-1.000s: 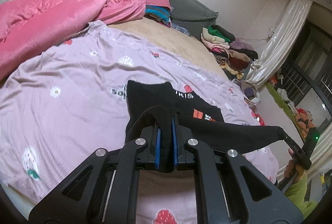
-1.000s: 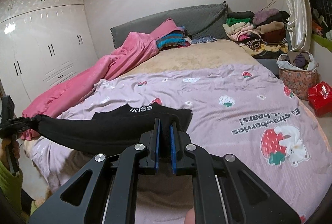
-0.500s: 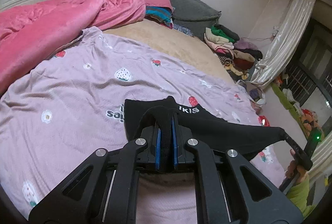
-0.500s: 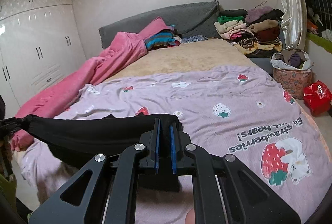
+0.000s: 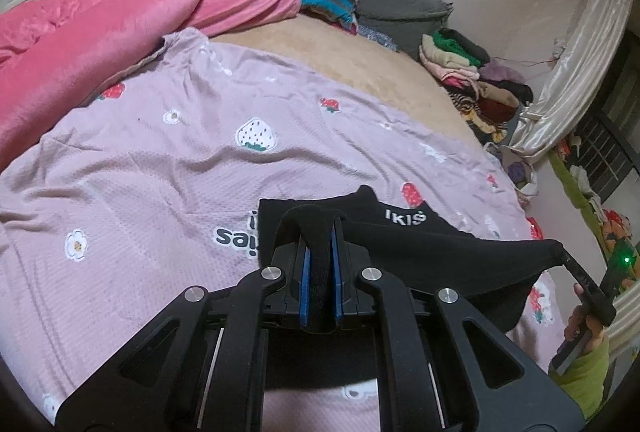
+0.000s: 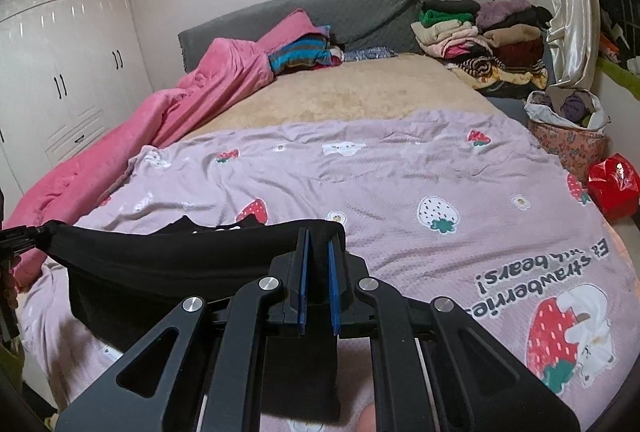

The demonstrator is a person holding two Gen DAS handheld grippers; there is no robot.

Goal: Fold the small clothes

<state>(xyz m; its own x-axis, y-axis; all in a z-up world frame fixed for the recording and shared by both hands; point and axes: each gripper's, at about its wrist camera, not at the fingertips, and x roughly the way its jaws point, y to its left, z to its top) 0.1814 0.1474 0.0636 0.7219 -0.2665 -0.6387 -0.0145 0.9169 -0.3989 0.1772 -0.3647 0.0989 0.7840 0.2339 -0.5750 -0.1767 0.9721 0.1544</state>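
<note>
Fingers of the left gripper (image 5: pixel 319 256) pinched one end of the black cloth (image 5: pixel 448 252). The right gripper (image 6: pixel 318 264) pinched the other end, squeezing tight. The cloth hung stretched between them, just above the purple sheet (image 5: pixel 160 160), with its far part resting on the sheet. Holding both ends kept it flat and straight, probably so one edge could be laid over to fold it.
</note>
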